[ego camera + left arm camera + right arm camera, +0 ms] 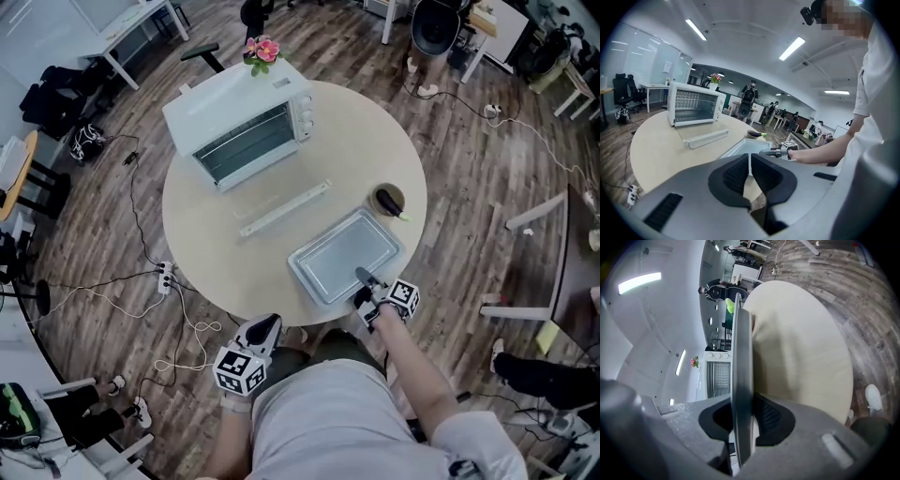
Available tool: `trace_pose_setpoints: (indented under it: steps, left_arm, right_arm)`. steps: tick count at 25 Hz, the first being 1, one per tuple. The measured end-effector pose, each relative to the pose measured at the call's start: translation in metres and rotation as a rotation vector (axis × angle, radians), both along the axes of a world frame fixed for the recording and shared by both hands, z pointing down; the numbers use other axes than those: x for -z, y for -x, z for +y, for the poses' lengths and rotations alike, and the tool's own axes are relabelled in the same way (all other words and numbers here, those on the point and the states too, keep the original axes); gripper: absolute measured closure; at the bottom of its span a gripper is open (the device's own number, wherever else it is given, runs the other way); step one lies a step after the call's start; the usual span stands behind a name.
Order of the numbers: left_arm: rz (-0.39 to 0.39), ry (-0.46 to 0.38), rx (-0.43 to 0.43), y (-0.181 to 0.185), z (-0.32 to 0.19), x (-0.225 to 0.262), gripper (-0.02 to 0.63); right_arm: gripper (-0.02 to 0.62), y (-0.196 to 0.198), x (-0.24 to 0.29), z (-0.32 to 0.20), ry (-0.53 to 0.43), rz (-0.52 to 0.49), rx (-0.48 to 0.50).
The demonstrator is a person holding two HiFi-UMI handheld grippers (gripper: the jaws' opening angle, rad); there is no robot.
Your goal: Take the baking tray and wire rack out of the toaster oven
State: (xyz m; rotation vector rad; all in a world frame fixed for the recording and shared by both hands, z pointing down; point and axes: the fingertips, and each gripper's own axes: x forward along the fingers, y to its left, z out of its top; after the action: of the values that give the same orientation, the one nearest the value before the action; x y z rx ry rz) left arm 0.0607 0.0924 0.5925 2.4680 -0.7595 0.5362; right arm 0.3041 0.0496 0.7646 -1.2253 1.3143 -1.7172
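The grey baking tray (342, 253) lies flat on the round table (206, 244), near its front right edge. My right gripper (364, 277) is shut on the tray's near rim; in the right gripper view that rim (740, 357) runs edge-on between the pads. The white toaster oven (239, 122) stands at the table's far left with its glass door folded down and its white handle bar (284, 208) toward me. A wire rack (246, 145) shows inside the oven. My left gripper (265, 328) hangs shut and empty just off the table's front edge; its jaws (750, 164) point at the tray (743, 147).
A dark cup with a green item (388, 200) sits just beyond the tray. Pink flowers (262, 49) stand behind the oven. A power strip (165, 277) and cables lie on the wooden floor at the left. Desks and chairs ring the room.
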Motion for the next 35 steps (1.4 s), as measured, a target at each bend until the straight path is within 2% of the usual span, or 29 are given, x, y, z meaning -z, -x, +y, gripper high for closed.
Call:
trace_pose_setpoints:
  steps: [3,9,17,21,27,35]
  left_arm:
    - [0.002,0.003,0.027,-0.002,0.003,-0.002,0.603]
    - [0.005,0.005,0.048,-0.006,0.005,-0.001,0.603]
    - [0.007,0.002,0.074,-0.009,0.004,0.0,0.603]
    - [0.005,0.006,0.085,-0.006,0.01,-0.001,0.603]
    - [0.0,0.012,0.099,0.001,0.013,-0.004,0.603]
    - [0.009,0.01,0.102,0.006,0.019,-0.003,0.603]
  right_arm:
    - [0.525,-0.012,-0.002,-0.006,0.014,0.017,0.003]
    - [0.525,-0.032,-0.011,-0.026,0.068,0.113,0.008]
    - [0.525,-0.047,-0.018,-0.055,0.089,0.221,0.036]
    - [0.52,-0.051,-0.02,-0.064,0.1,0.315,0.086]
    - [0.495,-0.054,-0.025,-0.07,0.13,0.401,0.157]
    - [0.403,-0.051,-0.026,-0.062,0.19,0.561,0.298]
